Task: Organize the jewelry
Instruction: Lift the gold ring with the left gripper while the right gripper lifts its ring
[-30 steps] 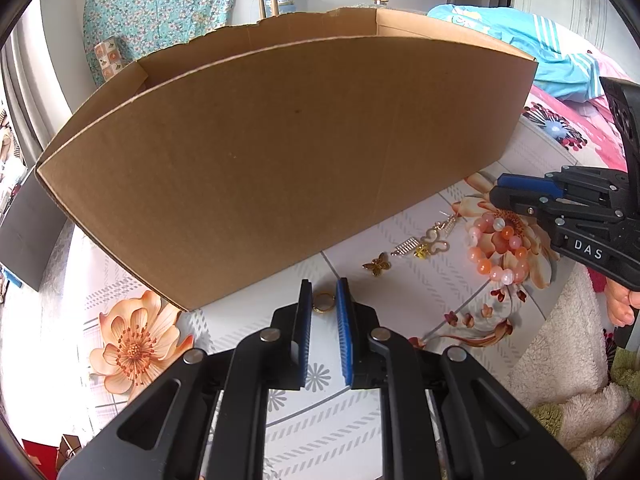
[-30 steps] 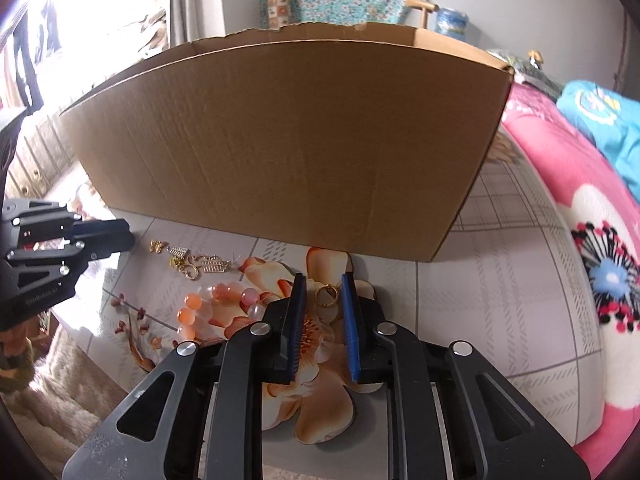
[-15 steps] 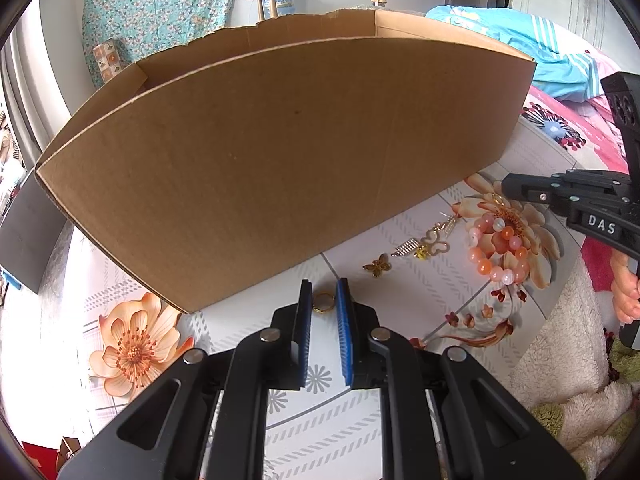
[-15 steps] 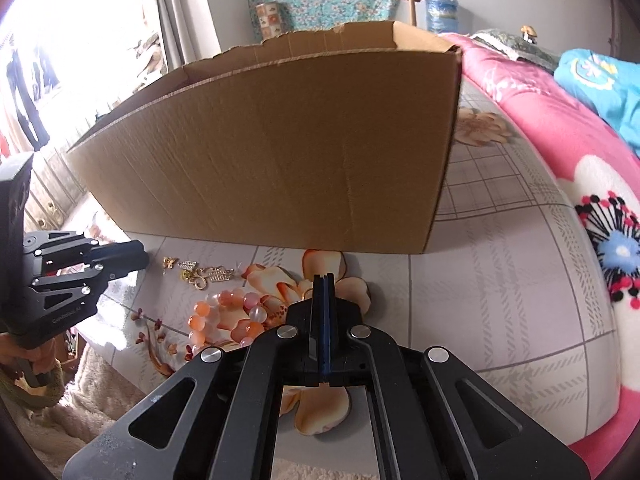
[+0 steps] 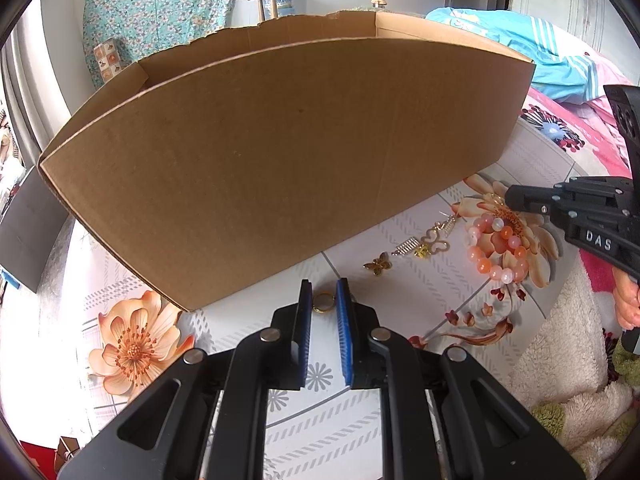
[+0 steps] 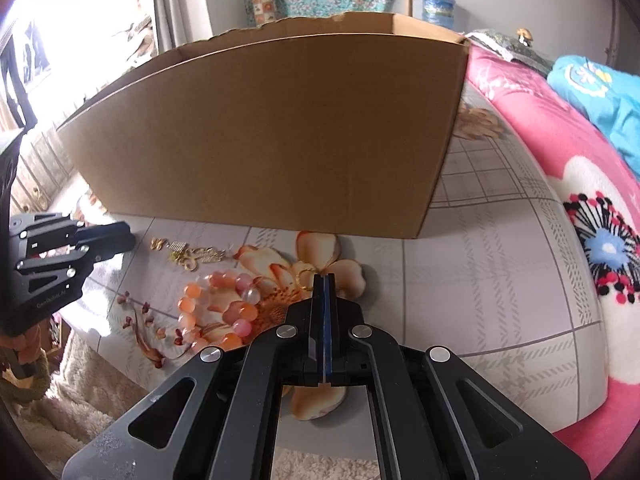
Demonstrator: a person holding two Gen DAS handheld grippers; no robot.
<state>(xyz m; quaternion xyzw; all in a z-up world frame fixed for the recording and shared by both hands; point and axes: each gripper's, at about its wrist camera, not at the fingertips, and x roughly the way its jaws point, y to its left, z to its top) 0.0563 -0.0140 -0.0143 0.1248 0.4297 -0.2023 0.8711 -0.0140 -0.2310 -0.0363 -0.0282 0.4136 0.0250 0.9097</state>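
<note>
A home bedroom: a pink floral quilt (image 6: 568, 184) lay beside a flower-patterned desk (image 6: 480, 280), with folded blue clothing (image 5: 532, 56) and a floral curtain (image 5: 160, 12) behind.

Left gripper (image 5: 323, 294) closed on a gold ring (image 5: 322, 303) before a cardboard box (image 5: 280, 152).
Its blue pads (image 5: 305, 320) flank the ring on the floral tablecloth (image 5: 132, 344). To the right lie a butterfly charm (image 5: 377, 264), gold earrings (image 5: 426, 242) and an orange bead bracelet (image 5: 496, 246), with the right gripper (image 5: 516, 199) closed above the beads.
</note>
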